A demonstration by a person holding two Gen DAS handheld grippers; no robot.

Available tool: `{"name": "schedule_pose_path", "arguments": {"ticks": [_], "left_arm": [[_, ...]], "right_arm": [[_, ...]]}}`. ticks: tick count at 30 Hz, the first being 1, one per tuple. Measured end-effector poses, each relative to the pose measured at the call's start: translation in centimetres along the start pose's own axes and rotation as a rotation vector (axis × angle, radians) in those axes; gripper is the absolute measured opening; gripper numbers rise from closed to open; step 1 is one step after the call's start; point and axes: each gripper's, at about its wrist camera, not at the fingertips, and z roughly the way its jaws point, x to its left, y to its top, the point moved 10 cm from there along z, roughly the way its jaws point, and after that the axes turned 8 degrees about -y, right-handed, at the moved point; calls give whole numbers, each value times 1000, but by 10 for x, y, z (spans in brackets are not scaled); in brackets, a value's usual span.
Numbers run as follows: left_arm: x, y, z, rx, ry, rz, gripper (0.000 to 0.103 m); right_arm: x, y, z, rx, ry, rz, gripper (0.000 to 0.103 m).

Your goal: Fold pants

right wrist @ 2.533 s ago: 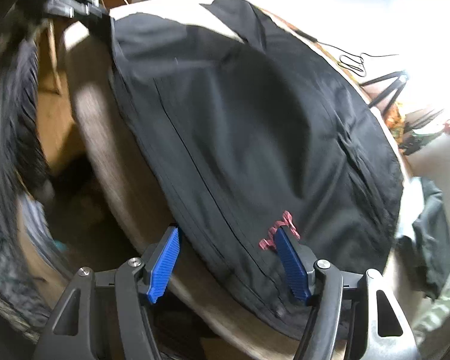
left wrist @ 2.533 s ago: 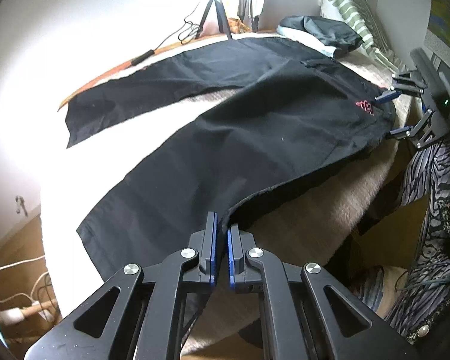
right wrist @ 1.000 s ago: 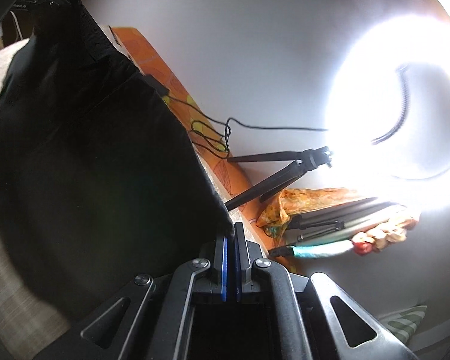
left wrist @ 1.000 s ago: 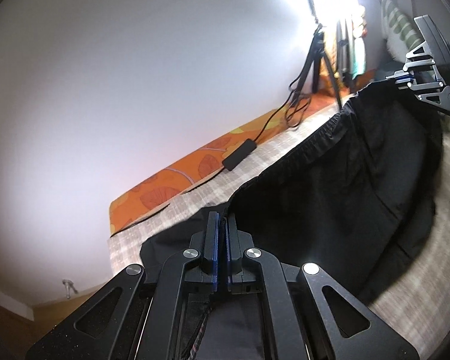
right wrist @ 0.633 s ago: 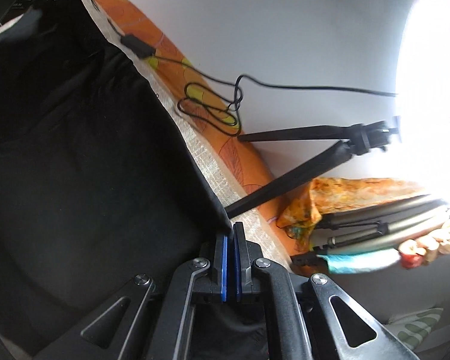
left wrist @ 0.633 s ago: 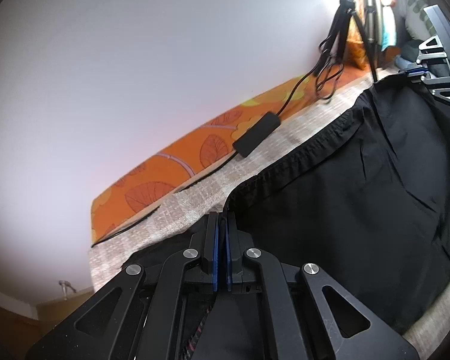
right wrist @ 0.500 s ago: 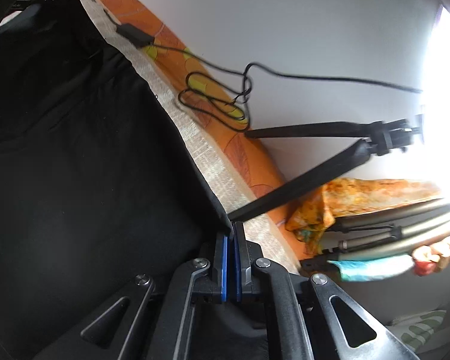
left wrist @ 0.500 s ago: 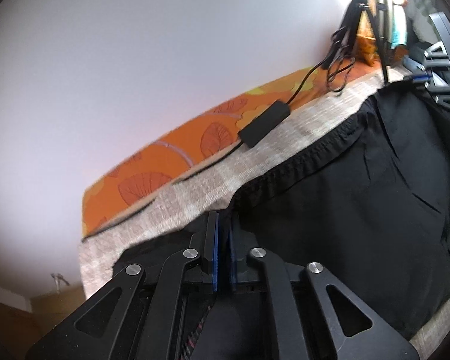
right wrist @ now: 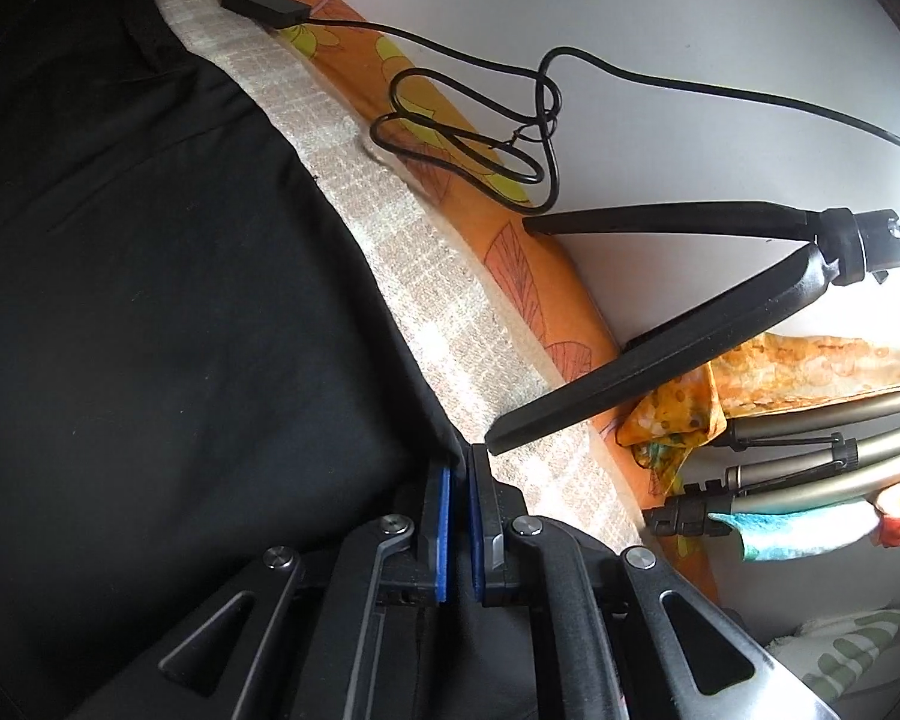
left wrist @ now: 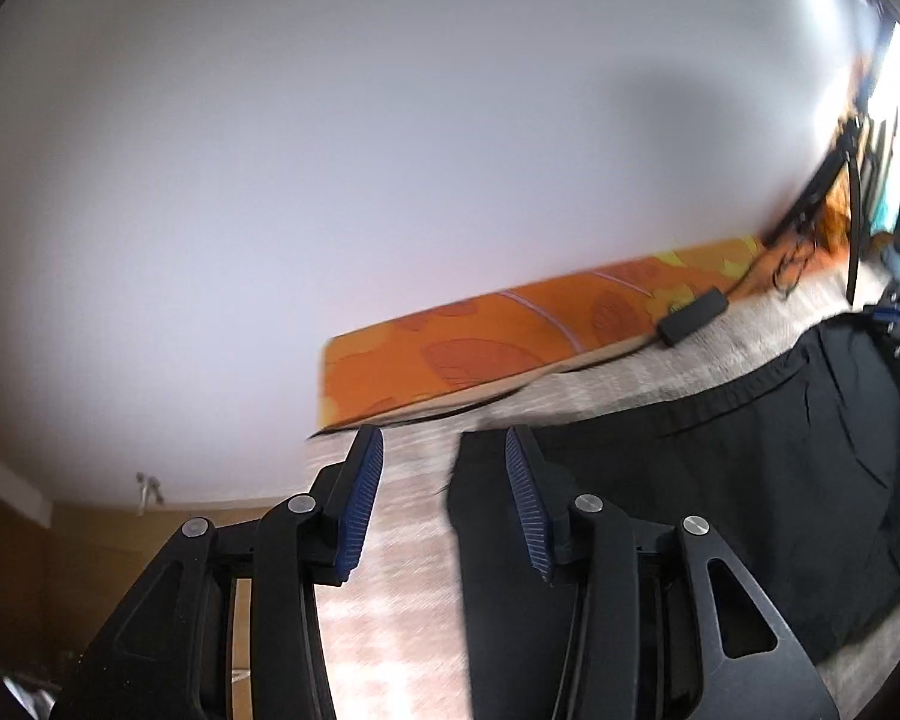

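**Pants flat on bed; one corner released, one clamped**

The black pants [left wrist: 660, 516] lie spread on the beige woven bed cover [left wrist: 402, 594], along its far edge by the wall. The left gripper [left wrist: 444, 501] stands wide apart, holding nothing; the pants' corner lies beneath its right finger. The right gripper [right wrist: 461, 525] is pinched tight on the pants' edge. The cloth is smooth and matte. An orange leaf-print sheet [right wrist: 510, 252] borders the cover.
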Motion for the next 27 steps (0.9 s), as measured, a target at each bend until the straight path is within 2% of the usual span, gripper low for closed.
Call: {"name": "schedule_pose_path", "arguments": {"ticks": [2, 3, 5, 6, 8, 11, 14, 18, 20, 23, 27], "left_arm": [[5, -7, -13, -7, 1, -6, 42], [4, -13, -21, -7, -1, 1, 42], [-3, -19, -30, -4, -6, 23, 42], [-9, -24, -34, -5, -13, 35, 42], [-24, -33, -41, -9, -48, 49, 43], [-49, -51, -49, -10, -102, 59, 43], [-71, -62, -45, 1, -144, 73, 43], [-88, -79, -42, 17, -206, 43, 43], [-96, -86, -42, 19, -242, 9, 43], [-100, -94, -42, 23, -311, -74, 46], [-102, -104, -45, 25, -368, -163, 49]], "right_arm": [[-5, 1, -1, -5, -19, 10, 26], [-8, 1, -6, -14, -21, 23, 31], [-18, -3, -20, -37, -10, 86, 48], [-23, -6, -29, -50, -10, 114, 53], [-40, -18, -54, -98, -16, 203, 67], [-62, -56, -89, -120, 46, 387, 76], [-80, -117, -115, -86, 116, 612, 86], [-83, -214, -116, 45, 252, 944, 88], [-78, -246, -109, 101, 304, 1067, 88], [-59, -277, -98, 177, 378, 1198, 88], [-52, -288, -72, 228, 462, 1303, 86]]}}
